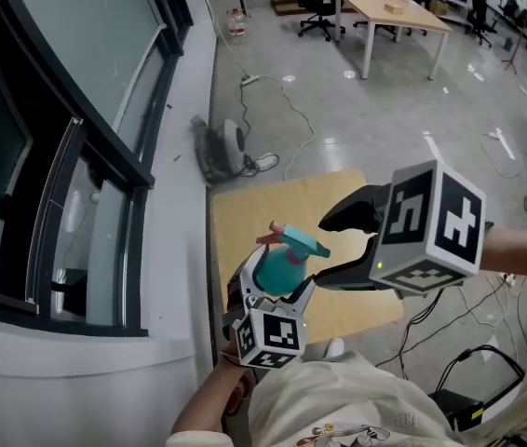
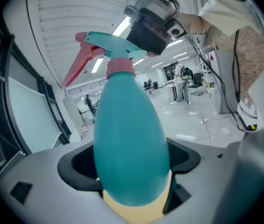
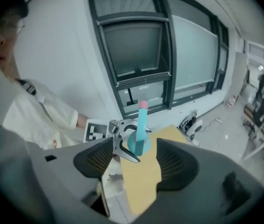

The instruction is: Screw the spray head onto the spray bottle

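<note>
one spray bottle (image 1: 277, 270), one spray head (image 1: 293, 240) atop; left tool (image 1: 273, 289) grasps bottle, right tool (image 1: 331, 250) released.

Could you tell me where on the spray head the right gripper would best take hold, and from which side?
Probably the round pink collar under the spray head, from its back, the side away from the pink trigger: the collar is round for turning, and the trigger juts out opposite. The left gripper grips the bottle below.
</note>
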Motion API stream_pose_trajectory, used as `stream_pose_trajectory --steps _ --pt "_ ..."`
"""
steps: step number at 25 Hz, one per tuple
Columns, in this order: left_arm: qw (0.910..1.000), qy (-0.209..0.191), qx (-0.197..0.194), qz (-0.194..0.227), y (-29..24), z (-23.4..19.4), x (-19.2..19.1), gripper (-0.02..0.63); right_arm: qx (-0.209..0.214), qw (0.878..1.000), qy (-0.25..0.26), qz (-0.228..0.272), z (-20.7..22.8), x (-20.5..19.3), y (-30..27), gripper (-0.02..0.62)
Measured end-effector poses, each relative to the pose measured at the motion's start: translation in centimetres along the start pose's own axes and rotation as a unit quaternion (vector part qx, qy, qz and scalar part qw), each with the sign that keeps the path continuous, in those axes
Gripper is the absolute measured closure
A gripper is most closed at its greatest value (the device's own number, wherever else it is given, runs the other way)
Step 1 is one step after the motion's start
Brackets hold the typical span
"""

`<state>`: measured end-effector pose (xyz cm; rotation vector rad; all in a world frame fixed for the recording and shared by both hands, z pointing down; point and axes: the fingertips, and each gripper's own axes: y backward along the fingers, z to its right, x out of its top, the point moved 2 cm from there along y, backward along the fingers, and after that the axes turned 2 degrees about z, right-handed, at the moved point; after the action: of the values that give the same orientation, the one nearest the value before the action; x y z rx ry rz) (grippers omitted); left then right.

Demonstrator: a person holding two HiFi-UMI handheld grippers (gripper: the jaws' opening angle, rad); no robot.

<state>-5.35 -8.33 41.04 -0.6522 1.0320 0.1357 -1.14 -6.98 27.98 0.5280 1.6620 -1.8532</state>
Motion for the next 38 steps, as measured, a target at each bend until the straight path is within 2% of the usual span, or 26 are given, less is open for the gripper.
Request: stream_pose_trajectory --steps 2,4,7,9,10,12,14,18,21,24,26,28,29,31,32,34,38 --pt "0.9985 0.012 -0.051 0.014 0.2 0.3 -0.2 0.175 -0.009 0.996 0.088 0.000 -0.5 0.4 1.1 0.319" --pt "0.9924 0.019 -0.118 0.029 0.5 0.8 -0.3 0.175 -0.014 0.987 0.158 -0.006 -1.1 0.5 1.9 0.319" --pt "0.9713 0.016 -0.233 0.048 1.5 2.0 -0.4 0.175 -0.007 0.971 0.238 -0.017 -2.0 0.4 2.6 0.321" --pt "0.9500 0.006 -0.308 0.053 2.4 3.1 -0.4 0.175 -0.002 0.955 0.298 -0.013 -2.4 0.3 2.7 0.321" --pt "0.9367 0.005 -0.345 0.057 2.9 3.7 -0.4 0.175 0.004 0.946 0.325 -0.009 -2.6 0.3 2.7 0.321" --pt "0.9050 0.012 -0.420 0.066 4.3 4.9 -0.3 0.175 0.022 0.925 0.380 -0.001 -3.3 0.2 2.5 0.321" --pt "0.8764 0.011 -0.477 0.068 5.6 6.1 -0.3 0.175 0.044 0.898 0.437 -0.002 -4.1 0.0 2.4 0.321" --pt "0.8362 -0.018 -0.546 0.045 7.2 8.2 -1.0 0.175 0.068 0.839 0.539 -0.032 -5.5 -0.7 1.7 0.321" --pt "0.8158 -0.043 -0.576 0.028 7.7 9.4 -1.3 0.175 0.097 0.795 0.595 -0.073 -6.7 -1.9 0.8 0.322" --pt "0.8082 -0.068 -0.585 0.023 7.7 10.0 -1.1 0.175 0.147 0.767 0.612 -0.124 -7.7 -4.1 -0.1 0.328" --pt "0.8046 -0.081 -0.588 0.021 7.8 10.2 -0.9 0.175 0.155 0.755 0.626 -0.123 -8.2 -4.6 -1.2 0.360" --pt "0.8007 -0.091 -0.592 0.020 8.0 10.4 -0.7 0.175 0.159 0.750 0.632 -0.116 -8.6 -4.7 -1.9 0.422" --pt "0.7995 -0.094 -0.593 0.019 7.9 10.4 -0.7 0.175 0.164 0.749 0.631 -0.118 -8.7 -4.8 -2.1 0.431" --pt "0.8008 -0.097 -0.591 0.018 7.7 10.2 -0.8 0.175 0.174 0.749 0.626 -0.127 -8.6 -5.1 -2.3 0.468" --pt "0.8038 -0.096 -0.587 0.017 7.6 10.1 -0.8 0.175 0.177 0.753 0.620 -0.131 -8.5 -5.2 -2.3 0.469" --pt "0.8154 -0.092 -0.571 0.018 7.0 10.0 -0.8 0.175 0.182 0.770 0.595 -0.140 -8.1 -5.5 -2.1 0.471" --pt "0.8565 -0.083 -0.509 0.026 5.2 9.2 -0.7 0.175 0.150 0.816 0.541 -0.137 -6.3 -5.4 -2.6 0.472"
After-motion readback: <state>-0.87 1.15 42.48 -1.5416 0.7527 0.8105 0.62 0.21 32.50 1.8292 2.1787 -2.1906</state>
